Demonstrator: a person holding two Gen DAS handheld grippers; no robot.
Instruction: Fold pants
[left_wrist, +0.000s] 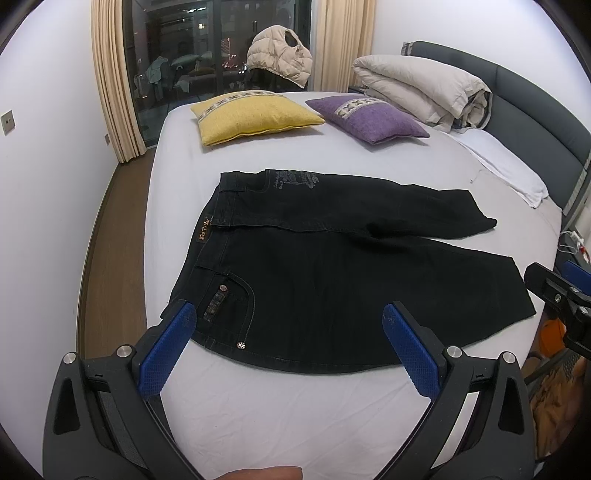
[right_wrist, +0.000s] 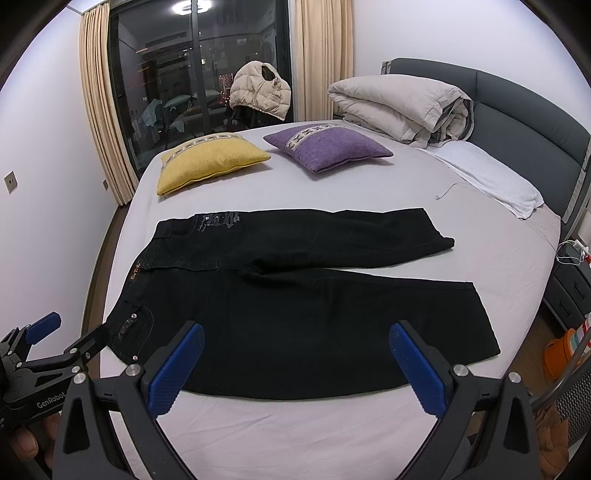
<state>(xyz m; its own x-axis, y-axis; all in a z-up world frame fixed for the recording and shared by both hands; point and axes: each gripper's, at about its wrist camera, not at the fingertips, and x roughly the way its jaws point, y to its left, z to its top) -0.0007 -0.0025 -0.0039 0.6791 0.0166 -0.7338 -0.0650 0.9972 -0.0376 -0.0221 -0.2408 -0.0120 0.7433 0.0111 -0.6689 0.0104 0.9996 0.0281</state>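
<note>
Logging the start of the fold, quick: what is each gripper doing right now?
Left gripper: open, holding nothing, above the black denim pants.
Right gripper: open, holding nothing.

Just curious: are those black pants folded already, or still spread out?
Spread out. The black pants lie flat on the bed, both legs apart and at full length.

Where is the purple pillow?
In both views the purple pillow lies on the bed's far side, between the yellow pillow on its left and the rolled duvet on its right.
</note>
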